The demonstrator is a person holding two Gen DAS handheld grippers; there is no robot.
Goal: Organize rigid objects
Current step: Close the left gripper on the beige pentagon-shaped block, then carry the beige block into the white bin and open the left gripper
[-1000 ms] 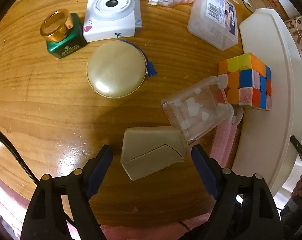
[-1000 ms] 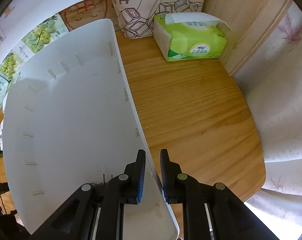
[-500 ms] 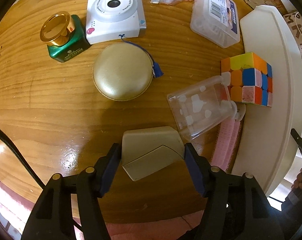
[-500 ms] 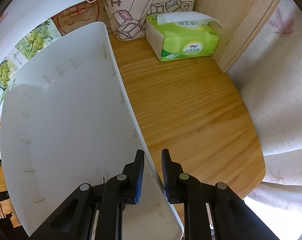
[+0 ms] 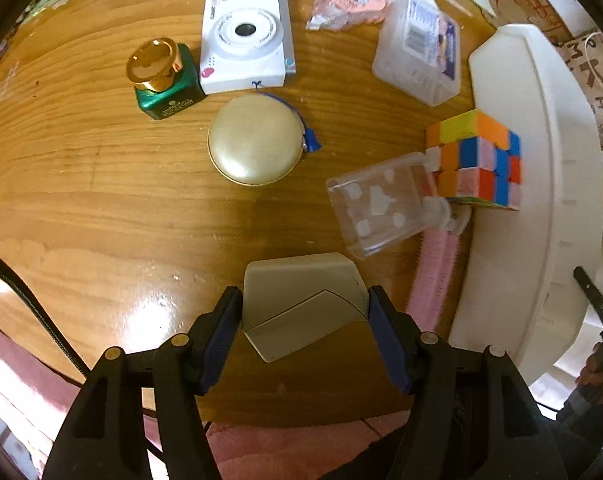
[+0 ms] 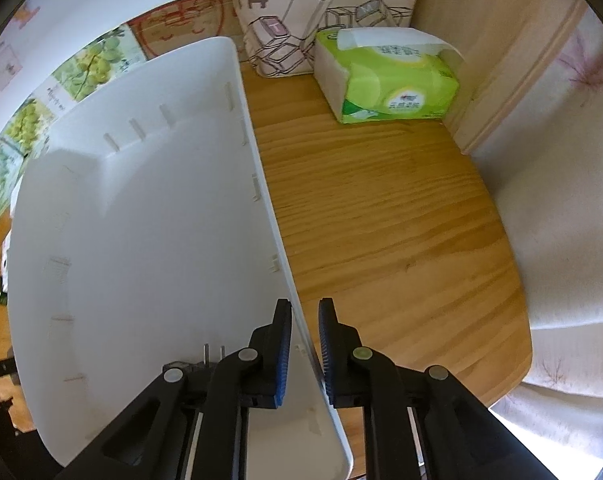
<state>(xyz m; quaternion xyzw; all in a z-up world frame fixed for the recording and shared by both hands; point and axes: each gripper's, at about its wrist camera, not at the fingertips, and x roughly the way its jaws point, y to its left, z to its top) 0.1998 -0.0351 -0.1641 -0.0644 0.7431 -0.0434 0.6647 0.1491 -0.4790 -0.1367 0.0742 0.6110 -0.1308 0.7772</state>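
Wooden table (image 5: 101,208), left fingers (image 5: 221,332) gripping beige case (image 5: 301,300)

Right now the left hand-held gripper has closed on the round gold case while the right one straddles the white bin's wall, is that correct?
Not quite: the left hand-held gripper holds the beige angular box, as the left wrist view shows. The round gold case lies untouched beyond it. The right hand-held gripper does straddle the white bin wall.
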